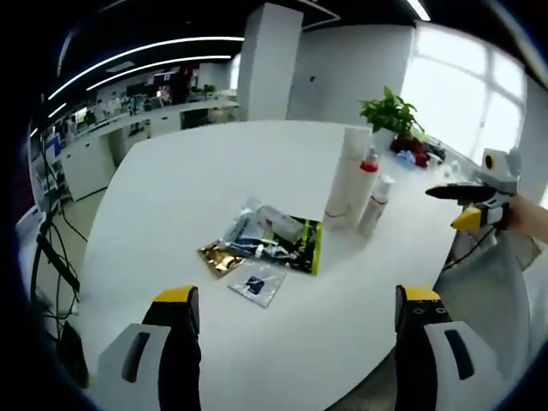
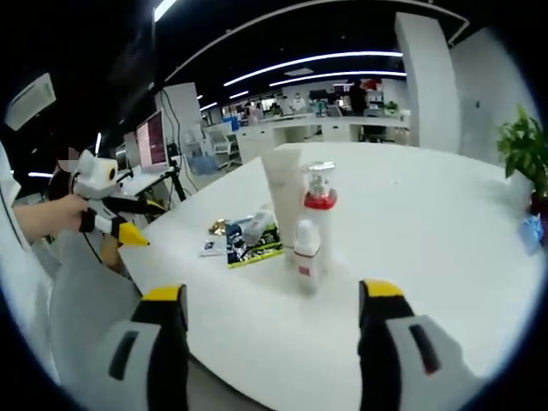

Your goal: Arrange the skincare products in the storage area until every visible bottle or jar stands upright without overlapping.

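With both grippers' fingers apart and empty, three bottles (image 2: 306, 224) stand upright mid-bench (image 1: 188, 188) beside a sachet pile (image 1: 265, 244), so approach low, grip each sachet separately, and avoid toppling the bottles.

A big white desk (image 1: 188, 188) with a rounded edge stands in an open office. A square white pillar (image 1: 268, 60) rises behind its far edge, and long light strips (image 1: 145, 51) run across the dark ceiling. Bright windows (image 1: 462, 86) light one side, where a green potted plant (image 1: 392, 116) sits near the desk's far corner. White counters (image 1: 128, 128) and a monitor (image 2: 152, 139) stand farther back.
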Available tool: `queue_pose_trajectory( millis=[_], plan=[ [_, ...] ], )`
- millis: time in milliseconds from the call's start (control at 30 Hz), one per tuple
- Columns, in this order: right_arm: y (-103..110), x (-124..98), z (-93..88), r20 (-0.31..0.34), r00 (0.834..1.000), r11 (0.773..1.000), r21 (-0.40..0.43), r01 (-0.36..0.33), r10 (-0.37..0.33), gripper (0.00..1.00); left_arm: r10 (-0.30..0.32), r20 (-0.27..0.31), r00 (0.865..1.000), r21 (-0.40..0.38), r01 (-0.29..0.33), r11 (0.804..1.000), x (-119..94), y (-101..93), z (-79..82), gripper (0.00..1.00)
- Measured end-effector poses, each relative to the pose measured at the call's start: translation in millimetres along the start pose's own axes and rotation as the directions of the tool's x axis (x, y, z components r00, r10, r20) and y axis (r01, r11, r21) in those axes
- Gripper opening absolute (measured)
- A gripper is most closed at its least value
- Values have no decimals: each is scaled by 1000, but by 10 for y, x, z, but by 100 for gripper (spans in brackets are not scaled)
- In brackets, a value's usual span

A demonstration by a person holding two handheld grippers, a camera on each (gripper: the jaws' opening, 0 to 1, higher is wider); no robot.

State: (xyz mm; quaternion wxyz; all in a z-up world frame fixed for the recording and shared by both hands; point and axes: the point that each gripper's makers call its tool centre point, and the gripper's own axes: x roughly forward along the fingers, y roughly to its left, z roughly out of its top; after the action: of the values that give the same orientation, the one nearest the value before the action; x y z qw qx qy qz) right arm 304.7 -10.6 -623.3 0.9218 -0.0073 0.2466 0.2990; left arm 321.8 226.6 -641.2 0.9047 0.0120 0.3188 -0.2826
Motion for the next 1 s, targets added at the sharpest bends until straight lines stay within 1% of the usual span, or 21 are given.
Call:
queue_pose_trajectory(
  millis=[233, 433, 700, 900, 1000],
  plan=[
    [5, 24, -7, 5, 1000, 1000, 6, 3, -3, 82, -15, -50, 999, 31, 17, 999, 186, -10, 61, 91],
    [-5, 22, -57, 1, 1000, 1000, 26, 8, -8, 82, 2, -117, 993, 41, 3, 999, 394, 59, 81, 90],
    [-28, 61, -101, -9, 1000, 999, 47, 15, -15, 81, -16, -162, 987, 53, 25, 998, 670, 32, 157, 89],
    [-13, 111, -120, -9, 1000, 998, 63, 14, -13, 81, -29, -198, 980, 22, 34, 999, 918, 21, 188, 88],
    [-9, 121, -136, -11, 1000, 997, 71, 15, -14, 81, -26, -232, 972, -16, 23, 1000, 1041, 49, 173, 86]
  ],
)
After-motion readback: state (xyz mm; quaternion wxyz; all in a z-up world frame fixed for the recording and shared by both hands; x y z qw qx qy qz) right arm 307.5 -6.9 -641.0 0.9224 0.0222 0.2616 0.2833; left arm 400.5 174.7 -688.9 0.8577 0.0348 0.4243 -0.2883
